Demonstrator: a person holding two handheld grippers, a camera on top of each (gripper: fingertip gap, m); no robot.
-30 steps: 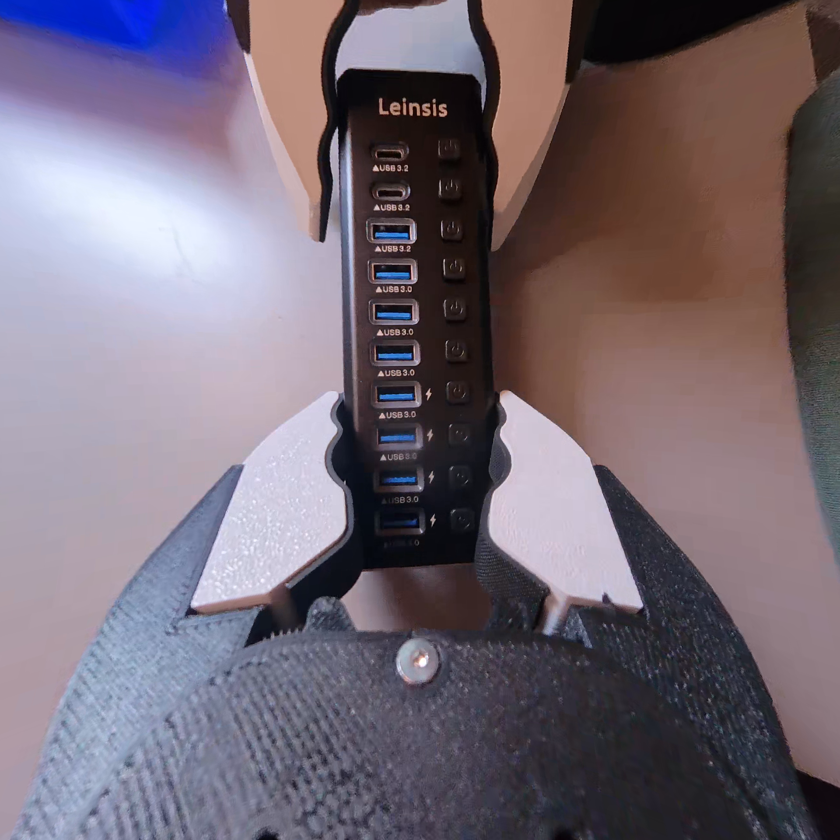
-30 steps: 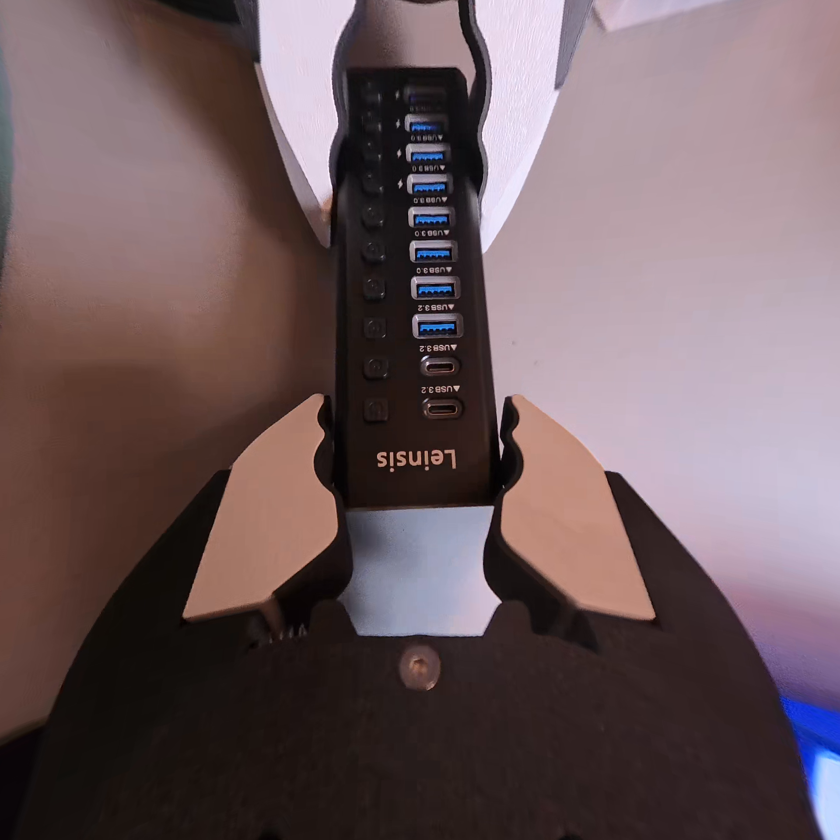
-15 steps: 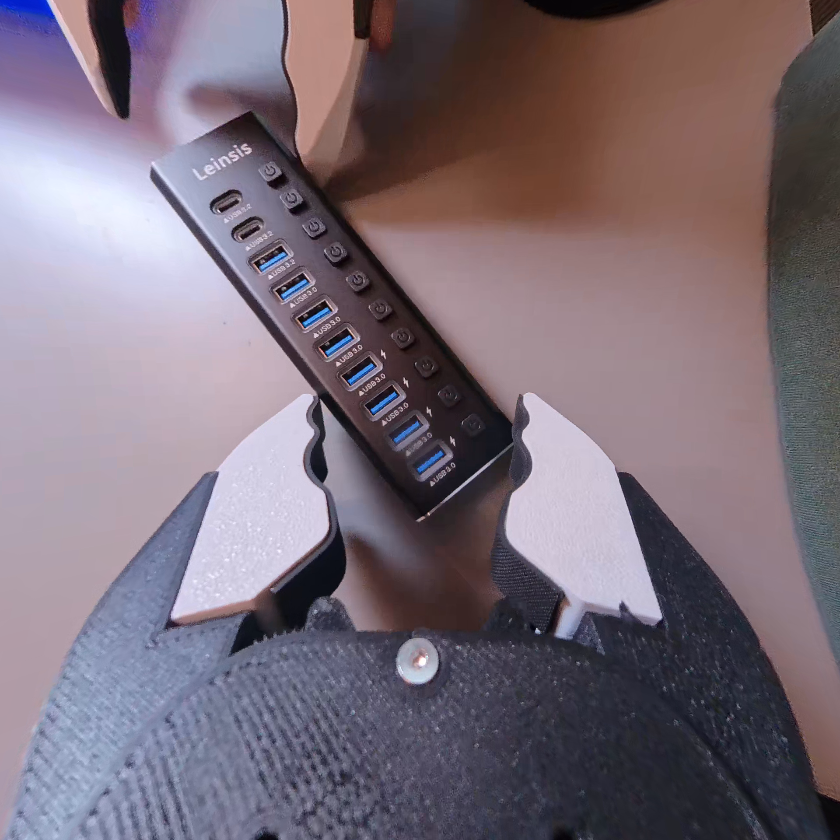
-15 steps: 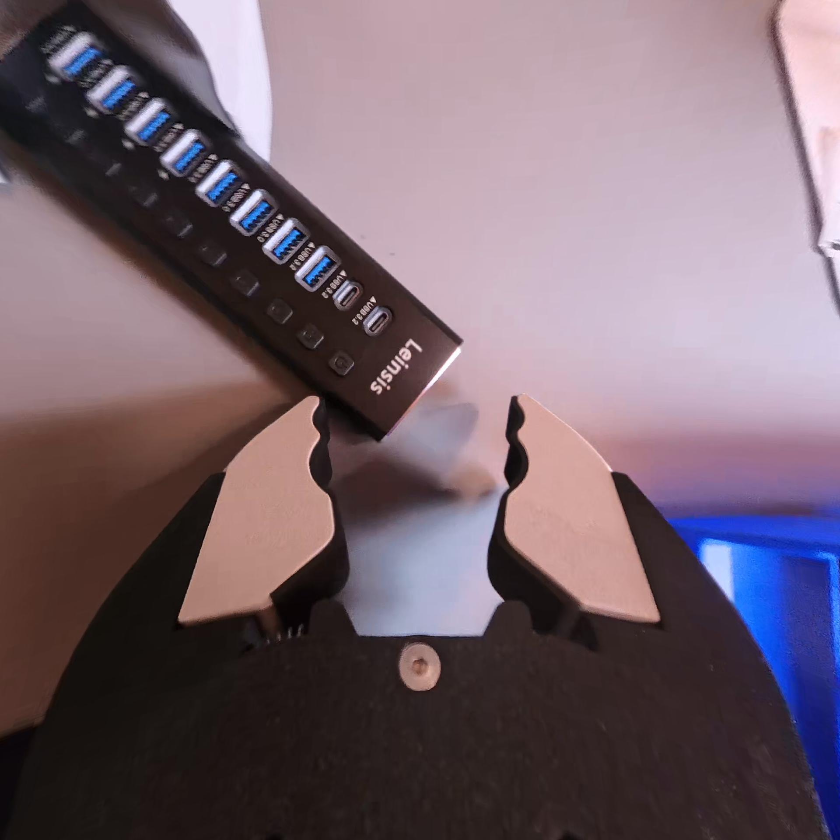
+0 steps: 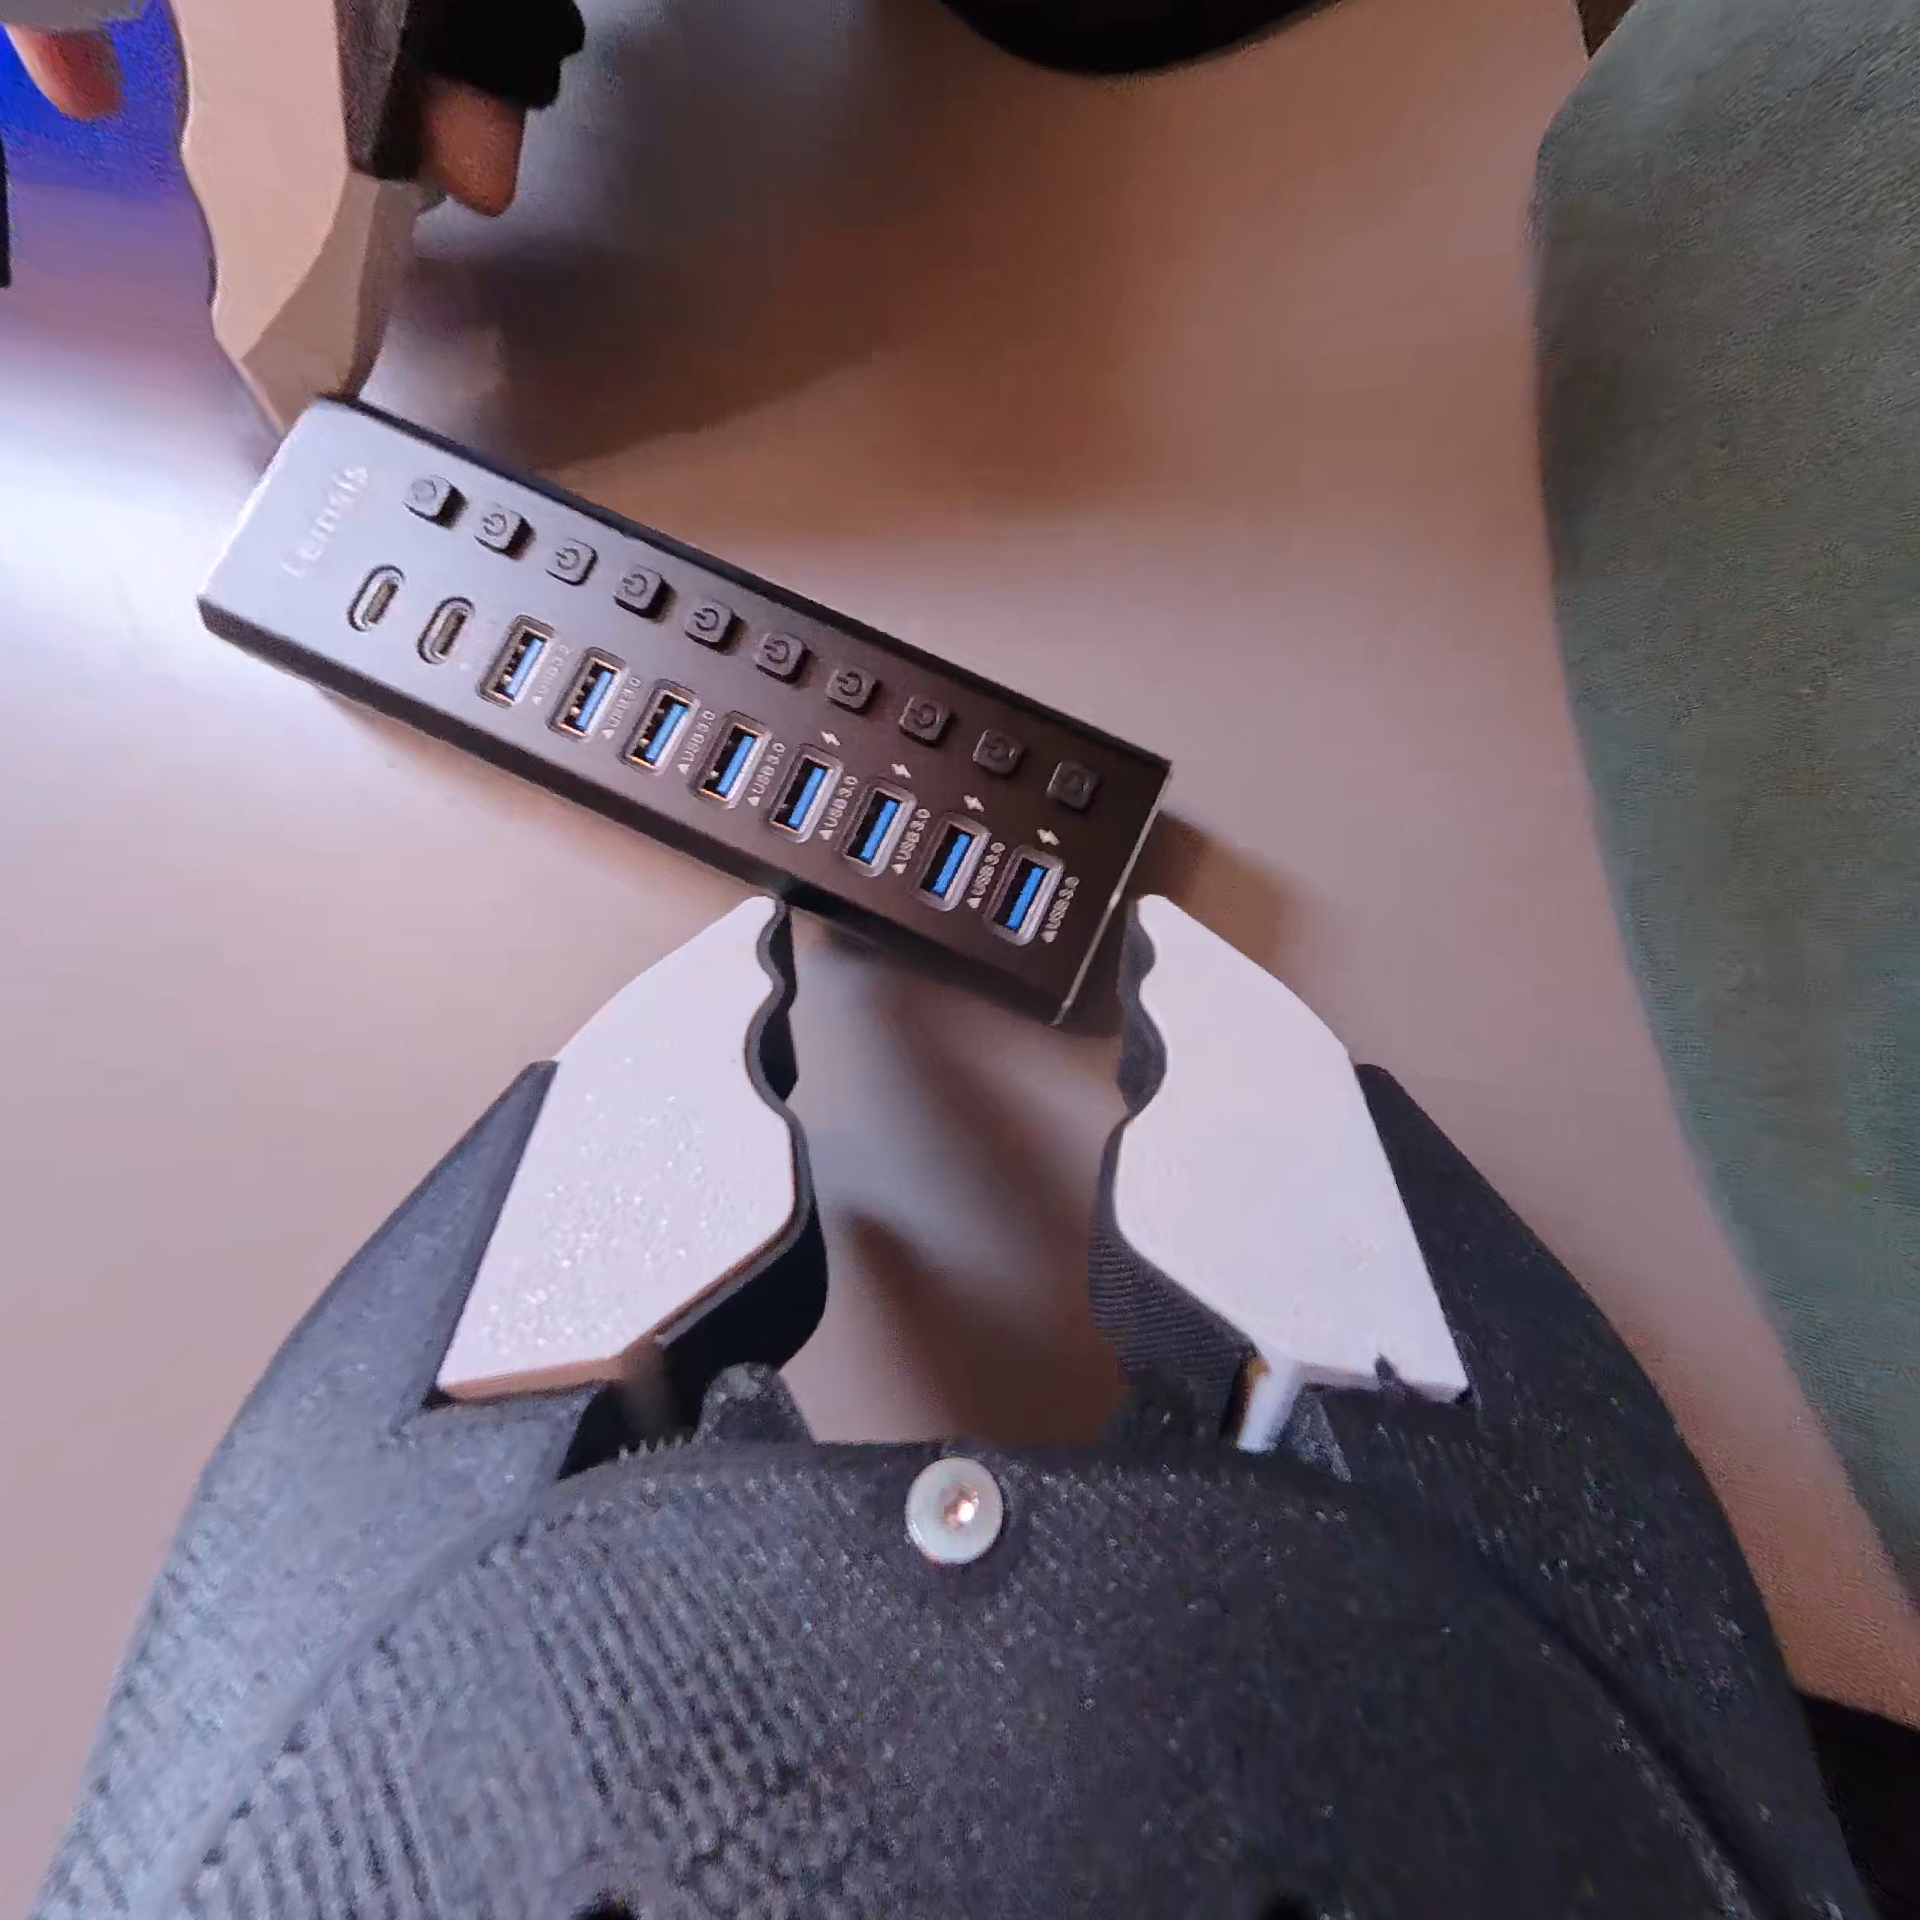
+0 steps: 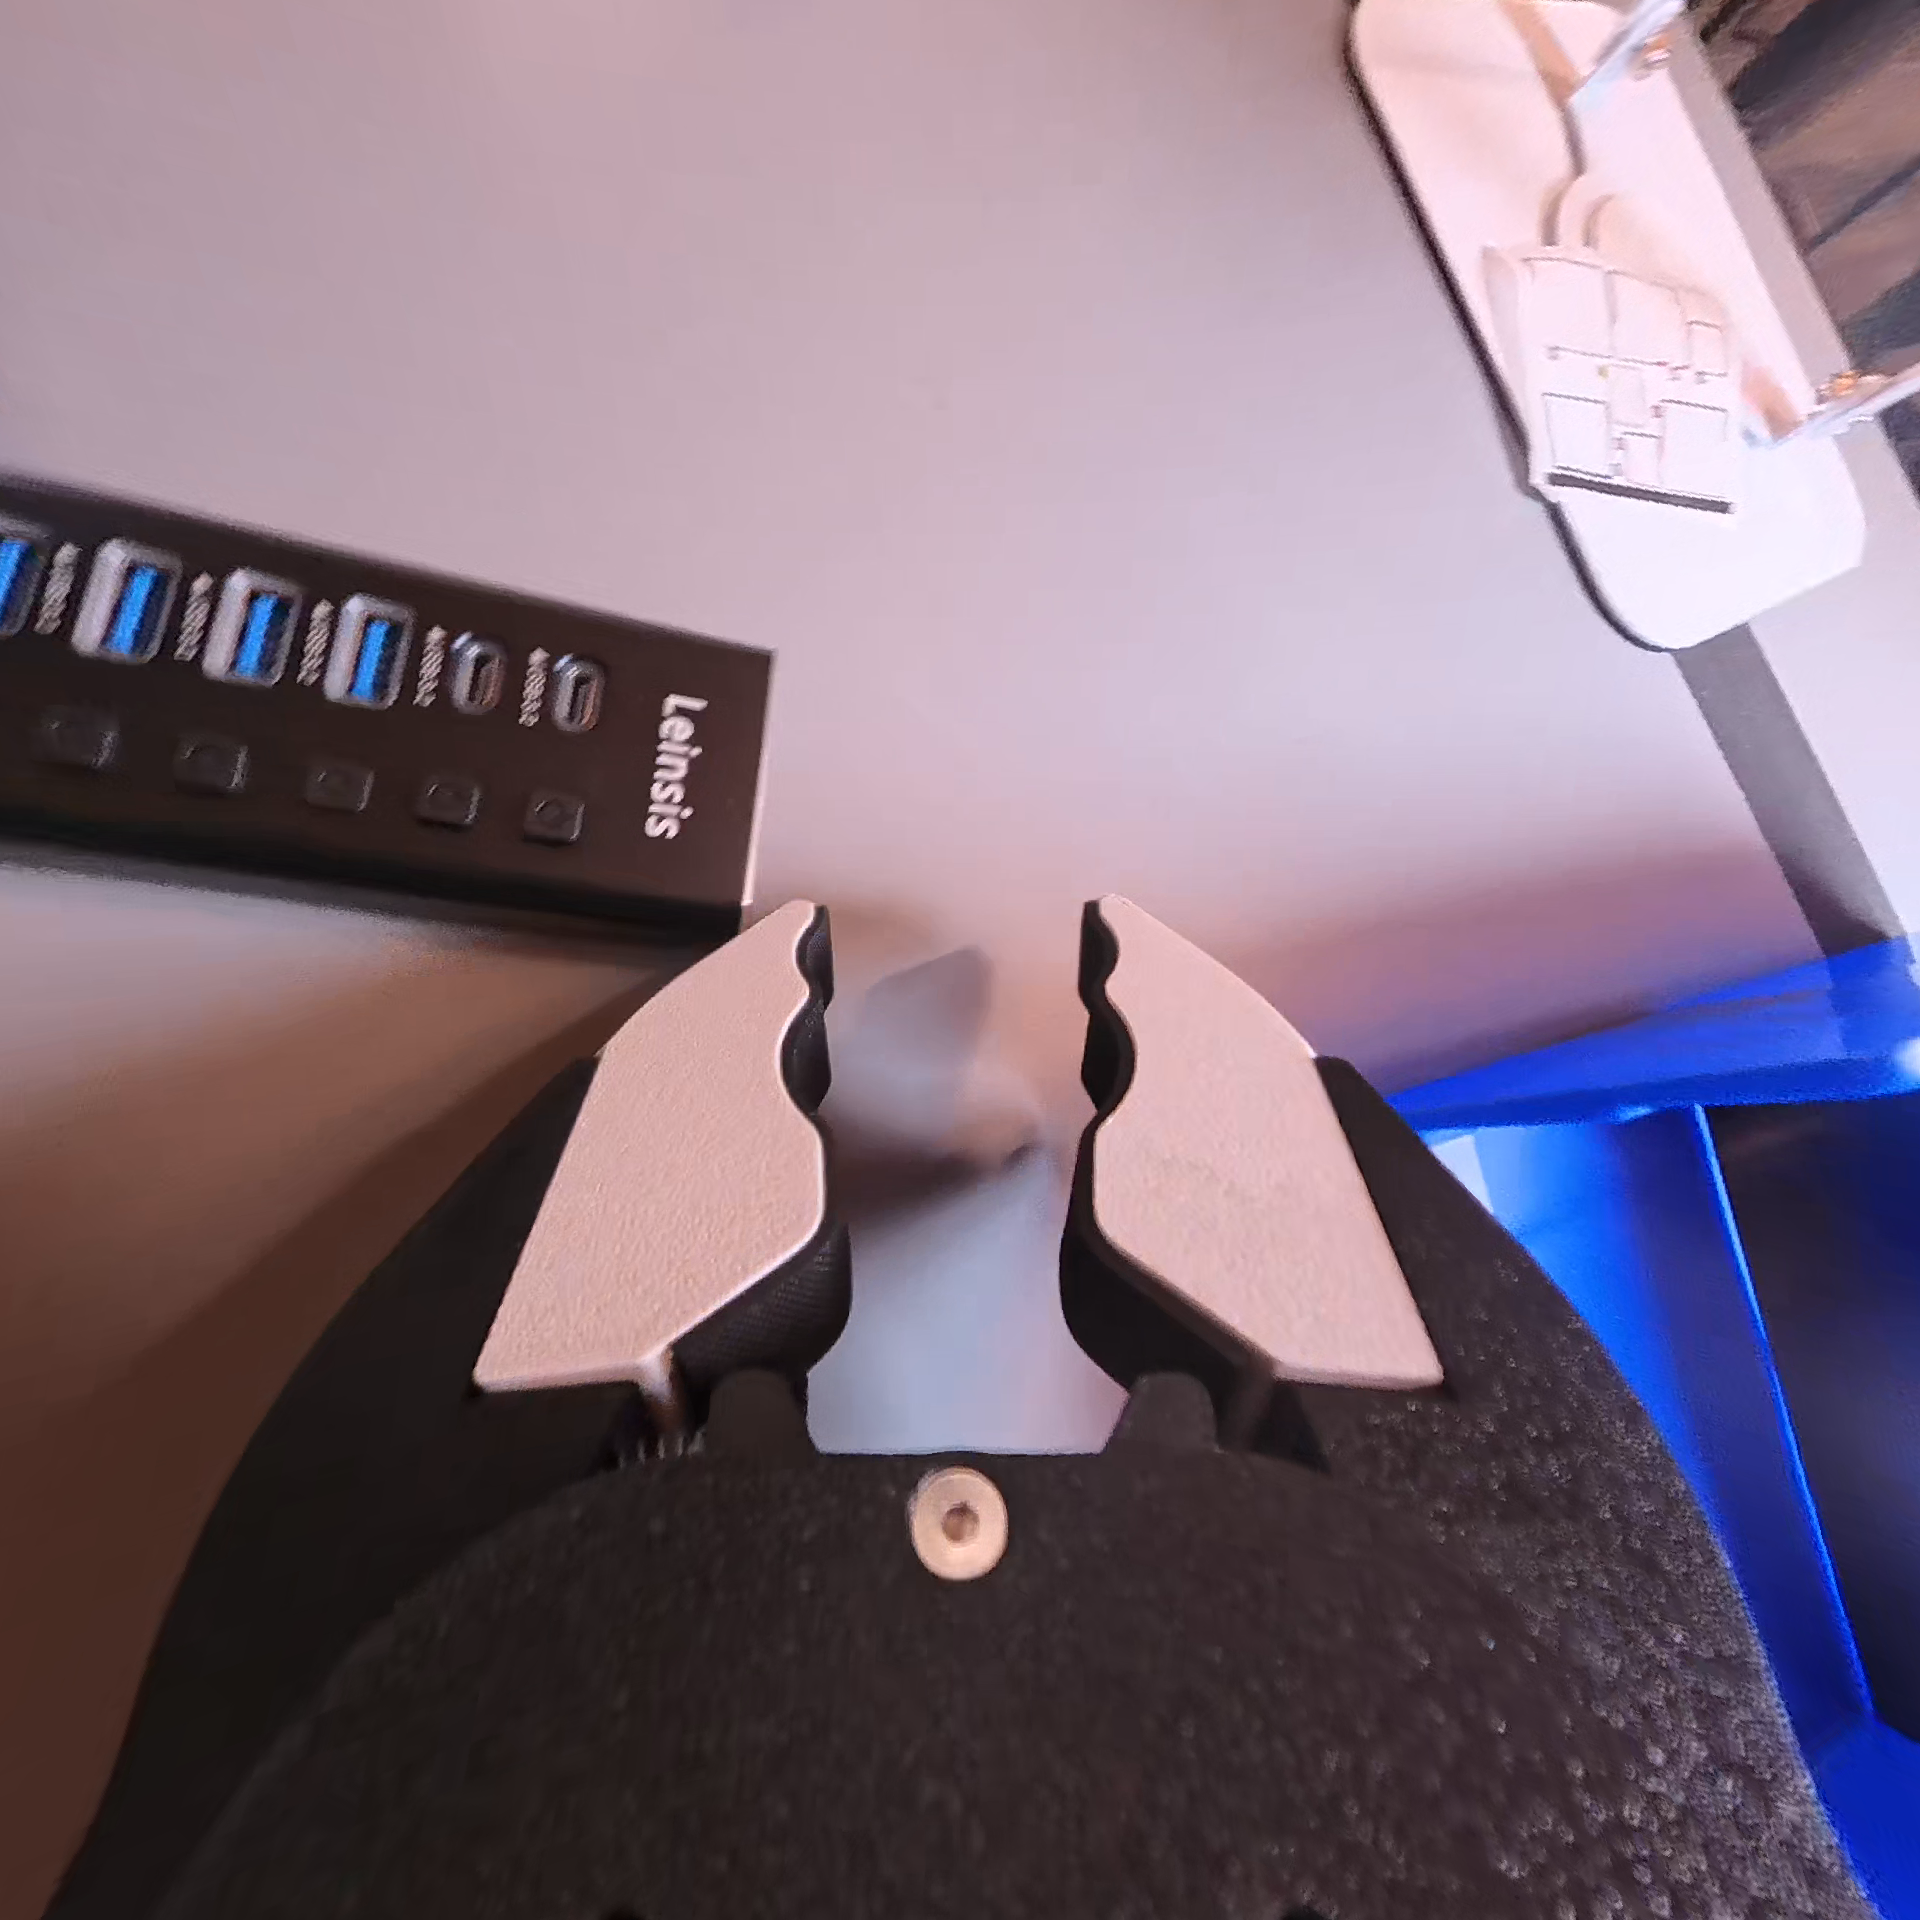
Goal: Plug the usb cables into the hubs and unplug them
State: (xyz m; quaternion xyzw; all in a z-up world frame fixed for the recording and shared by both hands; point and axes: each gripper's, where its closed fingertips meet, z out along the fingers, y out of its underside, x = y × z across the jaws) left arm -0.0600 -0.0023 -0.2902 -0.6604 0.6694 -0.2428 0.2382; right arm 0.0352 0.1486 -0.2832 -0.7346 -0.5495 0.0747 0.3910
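I see the black hub point(image 5: 686, 717) flat on the counter point(image 5: 260, 987). My left tool point(image 5: 956, 925) and right tool point(image 6: 951, 925), both beside the hub, gape empty.

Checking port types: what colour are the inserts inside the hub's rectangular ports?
Blue, clearest in the left wrist view on the hub.

Long black USB hub point(image 5: 686, 696) point(image 6: 364, 717) flat on my table, slanted, blue ports up, nothing plugged in
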